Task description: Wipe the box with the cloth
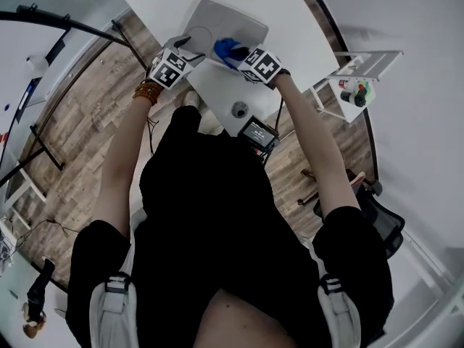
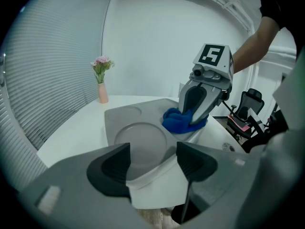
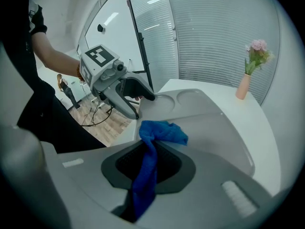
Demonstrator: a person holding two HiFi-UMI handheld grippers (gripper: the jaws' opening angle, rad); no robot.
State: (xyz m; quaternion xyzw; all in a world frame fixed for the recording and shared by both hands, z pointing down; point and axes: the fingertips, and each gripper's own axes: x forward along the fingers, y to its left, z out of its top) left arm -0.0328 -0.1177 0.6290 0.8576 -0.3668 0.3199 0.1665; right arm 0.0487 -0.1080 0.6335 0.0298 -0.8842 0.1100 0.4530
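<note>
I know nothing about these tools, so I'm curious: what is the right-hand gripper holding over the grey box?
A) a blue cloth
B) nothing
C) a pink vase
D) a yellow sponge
A: in its own view, the right gripper has its jaws closed on the blue cloth, whose free end lies bunched on the grey box.

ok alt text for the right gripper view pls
The right gripper pinches a blue cloth, its bunched end resting on a grey box. The left gripper clamps the box's far edge; a vase of pink flowers stands on the white table.
</note>
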